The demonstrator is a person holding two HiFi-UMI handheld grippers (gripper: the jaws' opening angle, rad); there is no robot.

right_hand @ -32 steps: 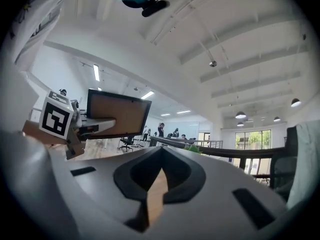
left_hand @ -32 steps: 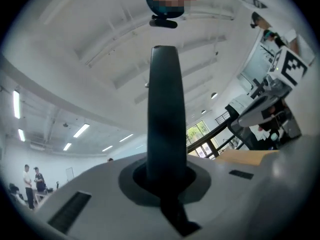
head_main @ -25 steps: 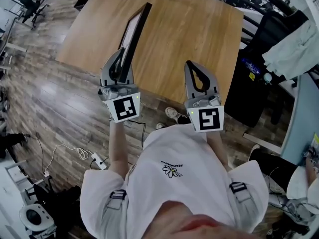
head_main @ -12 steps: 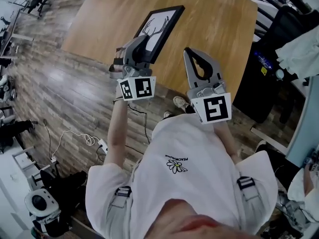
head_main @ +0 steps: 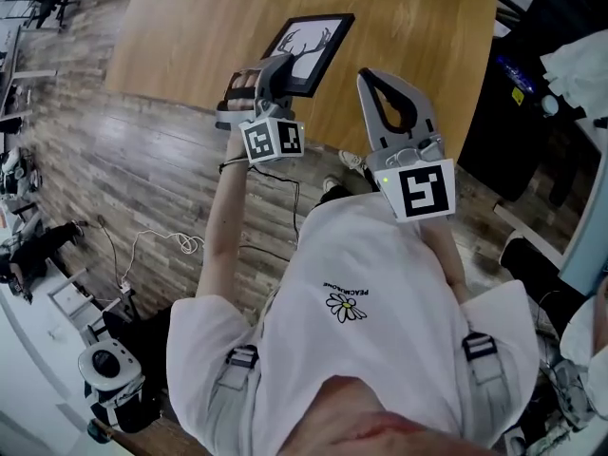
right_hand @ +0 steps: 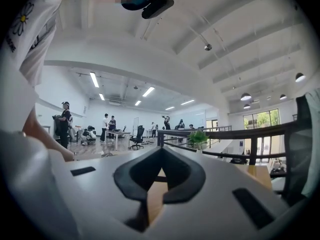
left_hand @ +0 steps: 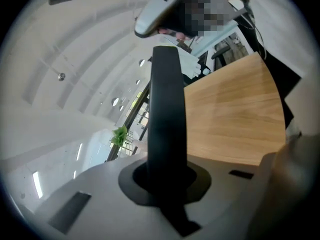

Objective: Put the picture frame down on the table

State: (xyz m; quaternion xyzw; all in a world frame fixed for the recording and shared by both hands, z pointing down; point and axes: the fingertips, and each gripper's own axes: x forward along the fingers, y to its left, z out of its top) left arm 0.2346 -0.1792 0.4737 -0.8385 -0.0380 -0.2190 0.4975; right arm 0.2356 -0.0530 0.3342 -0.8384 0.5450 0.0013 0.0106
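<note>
The picture frame [head_main: 309, 47] is black-edged with a white antler print. It is held tilted, picture face up, over the near part of the wooden table [head_main: 190, 36]. My left gripper [head_main: 275, 68] is shut on the frame's near edge. In the left gripper view the frame [left_hand: 167, 119] rises edge-on out of the left gripper [left_hand: 167, 178], with the table [left_hand: 235, 119] to its right. My right gripper [head_main: 374, 78] hovers beside the frame over the table's near edge, shut and holding nothing. The right gripper [right_hand: 160, 154] points level across the room.
Wood-plank floor [head_main: 142, 160] lies left of the table, with a power strip and cable [head_main: 142, 247]. A black chair [head_main: 532, 74] stands close to the table's right side. A small potted plant [right_hand: 198, 138] sits far off by a railing.
The frame has turned from upright and edge-on to tilted with its picture facing up. My left gripper rolled over with it. The right gripper stayed shut beside it.
</note>
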